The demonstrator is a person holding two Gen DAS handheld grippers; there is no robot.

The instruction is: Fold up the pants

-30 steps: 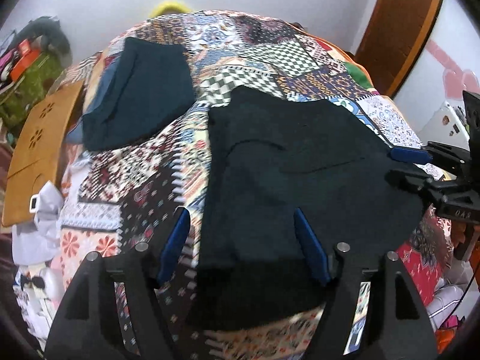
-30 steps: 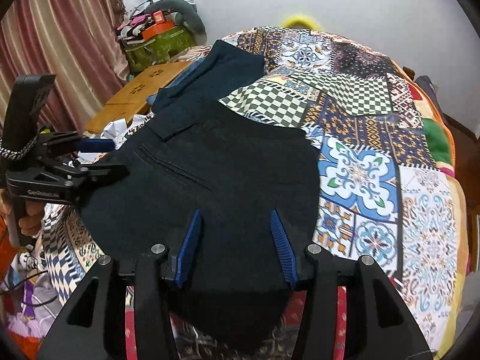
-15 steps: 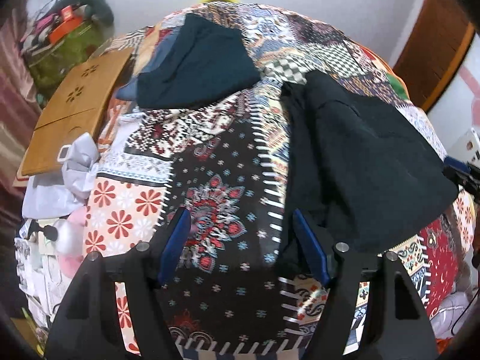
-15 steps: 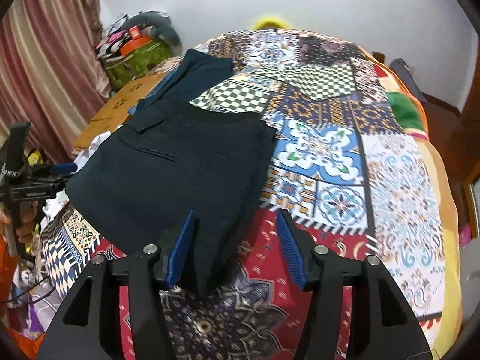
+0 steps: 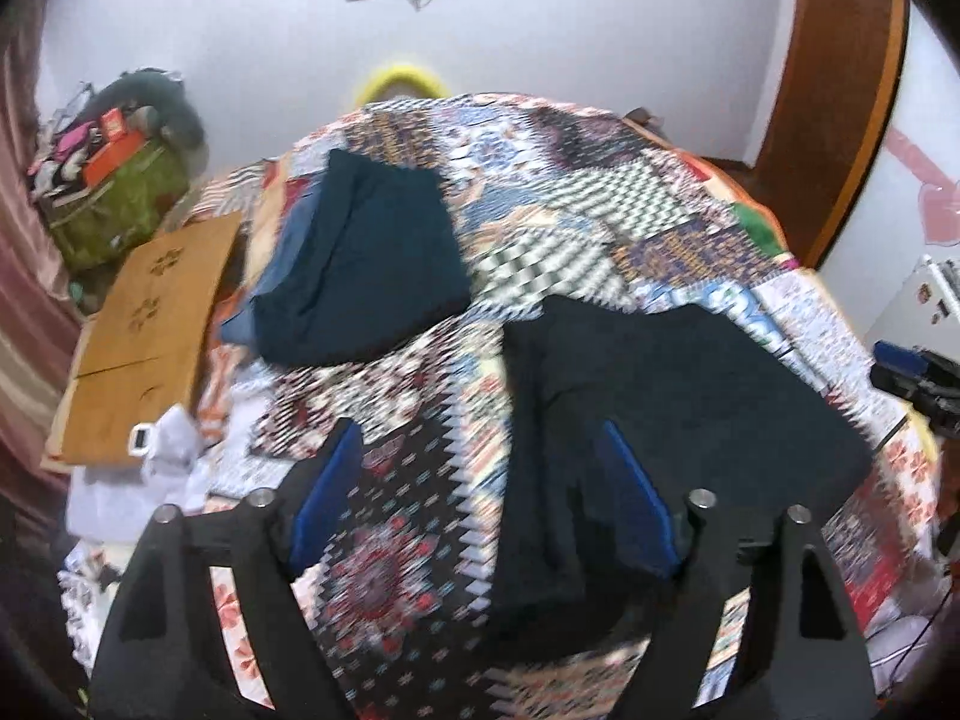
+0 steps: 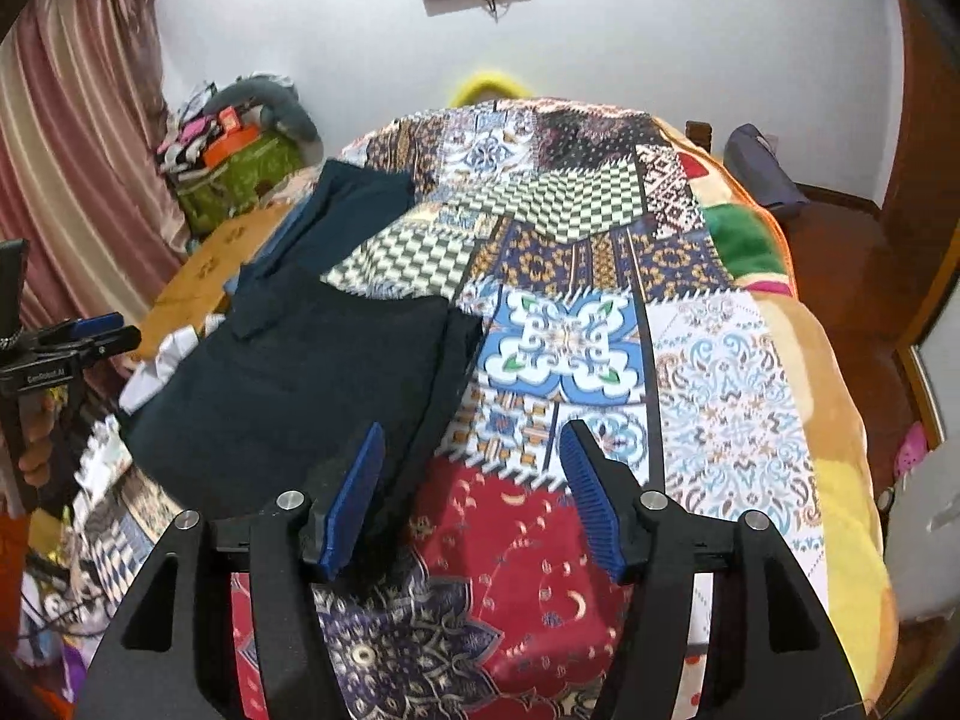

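Observation:
The dark folded pants point(image 5: 690, 408) lie flat on the patchwork quilt point(image 5: 576, 228), near its front edge. My left gripper point(image 5: 480, 498) hovers above their left edge; its jaws are opening and the pads press on nothing. In the right wrist view the same pants point(image 6: 300, 384) lie to the left. My right gripper point(image 6: 474, 492) hangs over their right edge and the red quilt patch, jaws opening, nothing held. Each gripper also shows at the edge of the other's view: the right gripper point(image 5: 912, 366) and the left gripper point(image 6: 78, 336).
A second folded dark teal garment point(image 5: 366, 264) lies further back on the quilt. A wooden board point(image 5: 150, 330), white cloth point(image 5: 168, 450) and a green bag point(image 5: 120, 198) crowd the left side. A wooden door point(image 5: 840, 90) stands at the right. A curtain point(image 6: 78, 150) hangs at the left.
Both grippers have drawn off the pants: the left one shifted left and rose, the right one shifted right. Both jaws stand wider. The pants stay folded on the quilt.

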